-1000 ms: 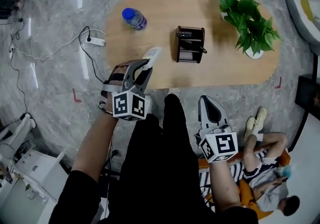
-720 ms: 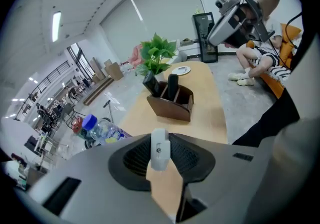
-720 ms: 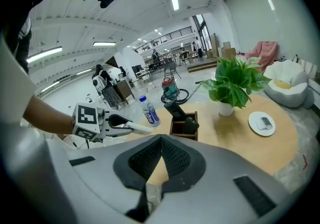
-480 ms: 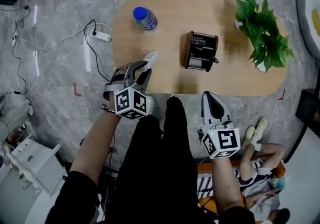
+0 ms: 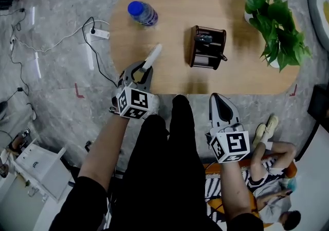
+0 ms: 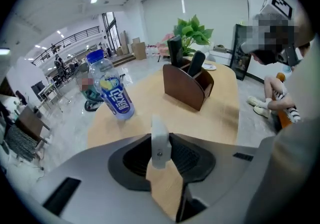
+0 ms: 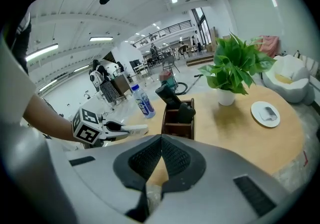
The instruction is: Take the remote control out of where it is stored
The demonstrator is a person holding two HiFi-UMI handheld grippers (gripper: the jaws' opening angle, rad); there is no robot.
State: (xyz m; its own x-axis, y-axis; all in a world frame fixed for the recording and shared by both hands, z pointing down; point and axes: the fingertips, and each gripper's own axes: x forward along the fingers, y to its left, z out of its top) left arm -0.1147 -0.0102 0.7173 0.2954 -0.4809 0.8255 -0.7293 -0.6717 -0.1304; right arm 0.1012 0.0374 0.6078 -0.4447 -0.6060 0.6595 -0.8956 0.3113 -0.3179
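A slim white remote control (image 5: 152,56) sticks out forward from my left gripper (image 5: 140,72), which is shut on its near end above the front left part of the wooden table (image 5: 169,78). In the left gripper view the remote (image 6: 160,140) stands edge-on between the pads. A brown desk holder (image 5: 206,47) stands mid-table with dark remotes (image 6: 176,51) upright in it. My right gripper (image 5: 220,105) hangs shut with nothing in it, just off the table's front edge.
A blue-capped bottle (image 5: 142,13) stands at the table's far left, and a potted plant (image 5: 277,19) at its right end. A power strip (image 5: 101,33) and cables lie on the floor at left. A person sits on the floor at lower right (image 5: 272,173).
My left gripper has sunk and rolled, carrying the white remote lower over the table. The right gripper has dropped a little and stays shut.
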